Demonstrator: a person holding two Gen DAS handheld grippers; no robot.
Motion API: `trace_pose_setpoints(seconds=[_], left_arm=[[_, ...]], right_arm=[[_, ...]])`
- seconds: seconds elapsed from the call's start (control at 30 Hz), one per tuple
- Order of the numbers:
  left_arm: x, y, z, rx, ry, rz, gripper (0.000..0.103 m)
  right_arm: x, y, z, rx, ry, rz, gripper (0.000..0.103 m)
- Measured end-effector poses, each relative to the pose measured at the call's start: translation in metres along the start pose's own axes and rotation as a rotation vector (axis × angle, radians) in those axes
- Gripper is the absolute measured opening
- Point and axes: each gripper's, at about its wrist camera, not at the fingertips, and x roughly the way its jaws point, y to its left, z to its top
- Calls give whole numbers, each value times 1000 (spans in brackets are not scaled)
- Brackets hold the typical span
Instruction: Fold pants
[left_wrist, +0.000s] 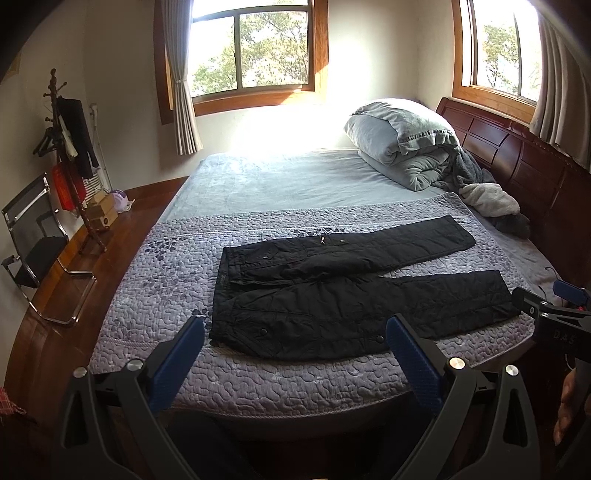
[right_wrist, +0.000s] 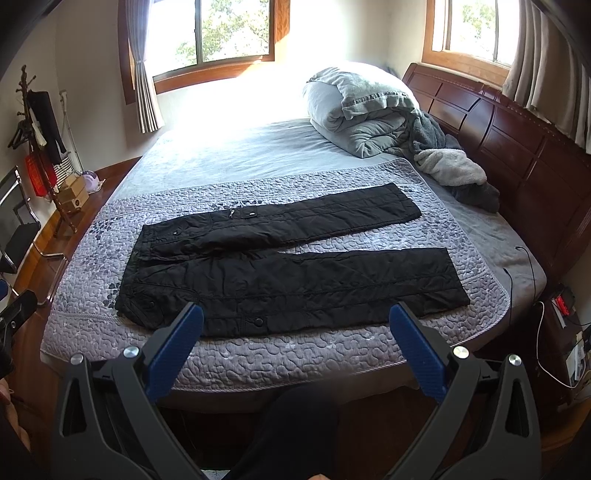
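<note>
Hidden/cut off: far side of bed (right_wrist: 236, 155) washed out by window glare, surface detail lost there. Right hand-held gripper (right_wrist: 295, 325) shows in left wrist view only as a black arm and blue tip at the frame's right edge; a bit of hand beside it, partly cut off. Dark rounded shape below the bed edge in right wrist view, prob. the person's leg, hard to confirm.

Containers: small boxes (left_wrist: 99, 210) stacked on the floor left of the bed, by the coat rack (left_wrist: 64, 147); contents not visible.

Pants (left_wrist: 351, 288), black, quilted, lie flat on the purple quilt (left_wrist: 155, 273) near the bed's front edge. Waistband twd the bed's left side, both legs spread apart, running twd the headboard (left_wrist: 524, 166) side. Unfolded.

Left hand-held gripper (left_wrist: 295, 332): jaws wide, nothing between them, just in front of the pants' near edge, not touching. Right hand-held gripper: jaws wide too, empty, just short of the near leg.

Rolled grey bedding (left_wrist: 399, 136) at the bed's far corner by the headboard.
</note>
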Motion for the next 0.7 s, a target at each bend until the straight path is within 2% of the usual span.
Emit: trace_pose_setpoints(seconds=[0.57, 0.63, 0.7], left_arm=[[3, 1, 0, -5, 9, -12, 99], [7, 5, -1, -26, 20, -72, 99], [14, 14, -3, -81, 36, -194, 99]], right_arm=[[3, 0, -2, 2, 5, -3, 101], [5, -1, -3, 3, 6, -4, 101], [8, -2, -4, 4, 9, -6, 101]])
